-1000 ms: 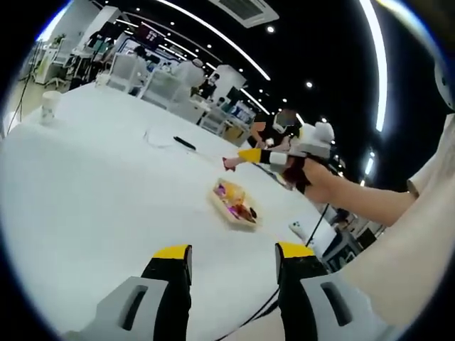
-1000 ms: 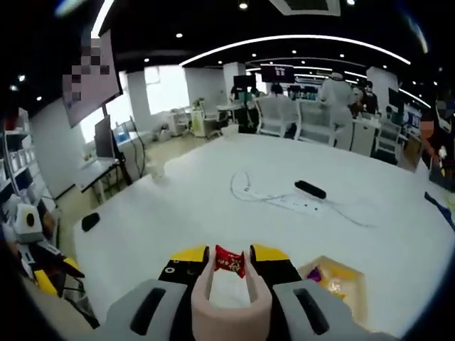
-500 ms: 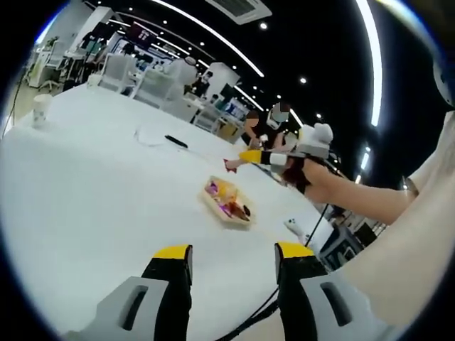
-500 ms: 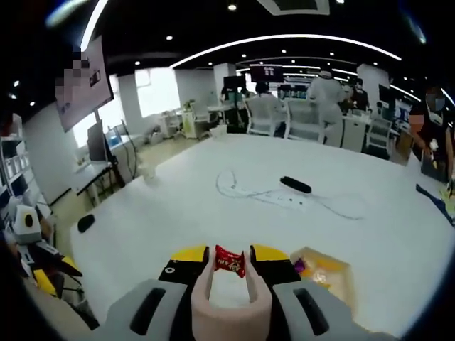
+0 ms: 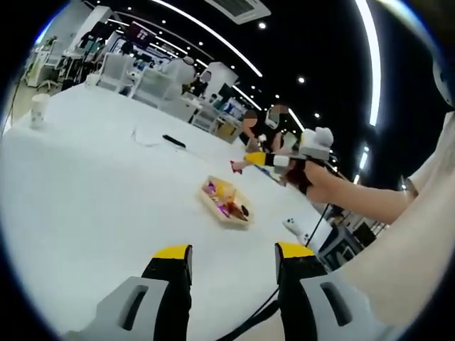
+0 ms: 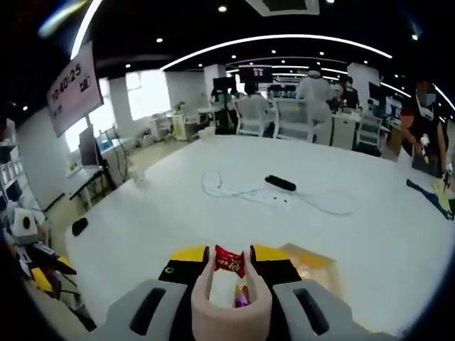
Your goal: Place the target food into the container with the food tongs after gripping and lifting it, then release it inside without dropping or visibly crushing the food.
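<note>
Right gripper view: my right tongs (image 6: 232,264) pinch the red sweet (image 6: 229,261) gently above the tray (image 6: 321,263) mid-bench; my left tongs (image 5: 233,259) wait open, empty.

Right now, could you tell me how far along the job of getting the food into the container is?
Done: the red-wrapped candy is gripped in the pink tongs, which the right gripper squeezes, and it is lifted off the white table. In hand: carrying it above the container, whose corner shows beside the jaws. Left: lowering and releasing inside. The left gripper hangs open and empty.
</note>
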The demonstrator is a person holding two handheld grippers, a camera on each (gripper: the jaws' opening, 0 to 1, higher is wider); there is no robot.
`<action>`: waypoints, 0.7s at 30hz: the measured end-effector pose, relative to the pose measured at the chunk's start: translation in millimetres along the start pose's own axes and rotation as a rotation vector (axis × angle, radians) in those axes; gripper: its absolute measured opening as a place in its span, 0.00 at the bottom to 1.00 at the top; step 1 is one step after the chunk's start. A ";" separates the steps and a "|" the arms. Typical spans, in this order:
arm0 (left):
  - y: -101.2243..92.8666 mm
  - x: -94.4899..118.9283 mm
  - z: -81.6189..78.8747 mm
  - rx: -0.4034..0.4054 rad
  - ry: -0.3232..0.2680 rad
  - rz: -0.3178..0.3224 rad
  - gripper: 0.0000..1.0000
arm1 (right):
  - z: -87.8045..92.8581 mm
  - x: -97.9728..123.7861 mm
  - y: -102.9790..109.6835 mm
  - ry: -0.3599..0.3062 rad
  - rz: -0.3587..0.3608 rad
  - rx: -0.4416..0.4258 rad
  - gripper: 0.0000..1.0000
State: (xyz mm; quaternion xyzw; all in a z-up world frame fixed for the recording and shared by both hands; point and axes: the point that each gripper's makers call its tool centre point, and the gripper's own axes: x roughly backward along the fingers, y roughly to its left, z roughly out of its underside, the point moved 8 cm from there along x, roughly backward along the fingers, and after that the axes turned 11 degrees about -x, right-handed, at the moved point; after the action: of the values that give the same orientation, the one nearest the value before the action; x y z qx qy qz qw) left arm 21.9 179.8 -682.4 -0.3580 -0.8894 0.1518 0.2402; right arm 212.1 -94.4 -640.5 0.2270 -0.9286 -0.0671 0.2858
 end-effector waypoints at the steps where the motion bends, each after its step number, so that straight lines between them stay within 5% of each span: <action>1: 0.1 0.3 -0.1 0.000 0.000 -0.001 0.46 | -0.3 0.4 -0.8 -0.001 0.004 0.000 0.21; 21: 1.9 0.3 4.6 0.017 -0.008 -0.003 0.46 | -8.2 14.5 -24.4 -0.027 0.068 -0.039 0.22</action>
State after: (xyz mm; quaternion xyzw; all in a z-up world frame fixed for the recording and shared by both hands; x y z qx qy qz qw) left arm 20.2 180.9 -687.1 -0.3539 -0.8897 0.1605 0.2397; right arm 215.4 -122.7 -632.7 0.1889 -0.9380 -0.0787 0.2798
